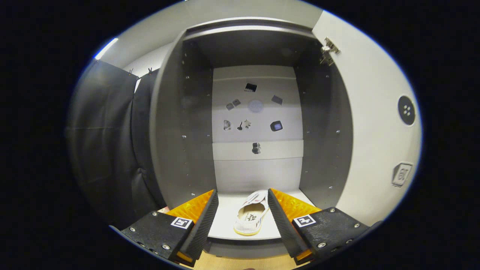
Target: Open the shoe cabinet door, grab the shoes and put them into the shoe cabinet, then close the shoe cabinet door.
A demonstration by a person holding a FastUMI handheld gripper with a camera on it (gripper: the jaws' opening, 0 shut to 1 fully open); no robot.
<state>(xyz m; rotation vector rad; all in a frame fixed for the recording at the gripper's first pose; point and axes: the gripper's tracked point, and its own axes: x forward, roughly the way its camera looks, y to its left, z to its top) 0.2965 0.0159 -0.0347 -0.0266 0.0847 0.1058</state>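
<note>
Shoe [252, 217] inside cabinet [180, 131], seemingly between claw [240, 204] fingers.

a: any writing you can make out?

b: little. the shoe [250, 217] on the shoe cabinet [180, 123] floor has dark script printed on its insole, too small to read.

a: and the open door?

b: the cabinet door [371, 142] carries a hexagonal sticker [402, 174] with characters that look like "60", though i can't be sure. above it sits a round dark disc [406, 110] with four pale dots.

a: the gripper?

b: each finger [198, 219] bears a square black-and-white marker [181, 222], a pattern and not letters; the jaws stand wide apart.
</note>
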